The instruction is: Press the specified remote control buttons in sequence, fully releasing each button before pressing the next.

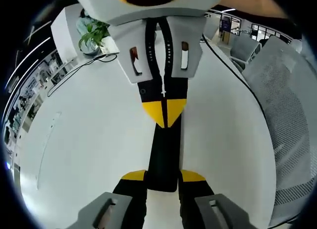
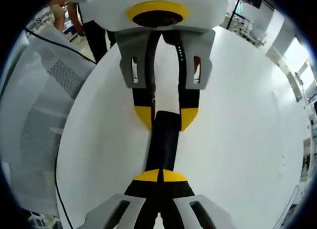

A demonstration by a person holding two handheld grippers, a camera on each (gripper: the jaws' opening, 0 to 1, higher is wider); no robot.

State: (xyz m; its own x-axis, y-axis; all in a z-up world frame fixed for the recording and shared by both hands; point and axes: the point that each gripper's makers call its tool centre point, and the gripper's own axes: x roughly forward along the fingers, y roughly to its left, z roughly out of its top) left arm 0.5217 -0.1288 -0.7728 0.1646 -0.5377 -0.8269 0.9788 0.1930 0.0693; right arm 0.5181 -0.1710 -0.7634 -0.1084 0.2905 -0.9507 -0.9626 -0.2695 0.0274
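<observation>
The remote control point(image 1: 163, 160) is a long black bar lying on the white table point(image 1: 89, 140), held at one end and pressed on from the other.

In the left gripper view, the left hand-held gripper point(image 1: 163, 178) rises from the bottom with its yellow-tipped jaws set narrowly either side of the near end of the remote control, touching it on both sides. The right hand-held gripper point(image 1: 164, 113) comes in from the top of this view, its two yellow tips brought together with no gap between them, resting on the far part of the remote control's upper face.

In the right gripper view, the same scene is seen from the opposite end: the right hand-held gripper point(image 2: 161, 176) has its yellow tips closed against each other and laid on the remote control point(image 2: 165, 140), while the left hand-held gripper point(image 2: 166, 117) at the top clasps the far end between its spread tips.

Further out on the table, a black cable point(image 1: 74, 73) runs near a potted green plant point(image 1: 91, 36). A grey mesh chair point(image 1: 287, 120) stands just beside the table's edge. A person's dark legs point(image 2: 94, 33) stand beyond the table.
</observation>
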